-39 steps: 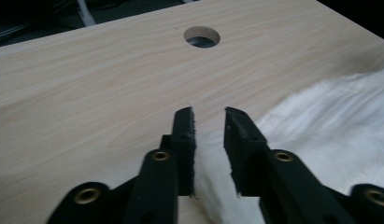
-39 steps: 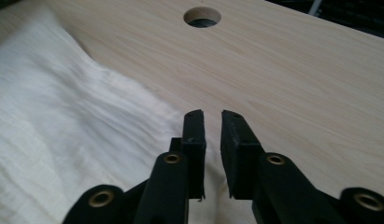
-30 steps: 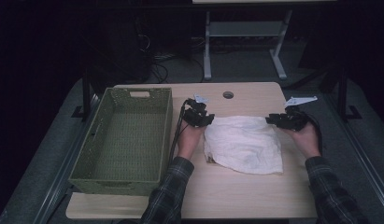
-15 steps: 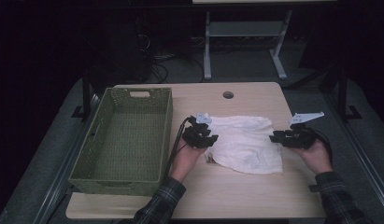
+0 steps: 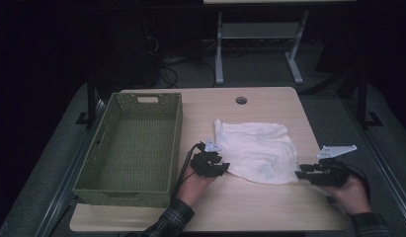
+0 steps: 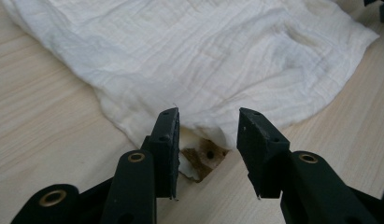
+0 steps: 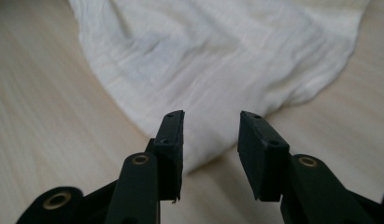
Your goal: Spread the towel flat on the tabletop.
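- White cloth (image 5: 256,150) spread flat at mid-table, just right of green basket (image 5: 131,148).
- Left gripper (image 5: 218,167) at its near-left corner, jaws part-open, nothing pinched.
- Right gripper (image 5: 303,174) at near-right corner, jaws just widened, empty.
- Both equally close; long edge between them.

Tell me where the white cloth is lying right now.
In the high view the white cloth lies crumpled on the table's right half, right of the green basket, between the left tool and the right tool.
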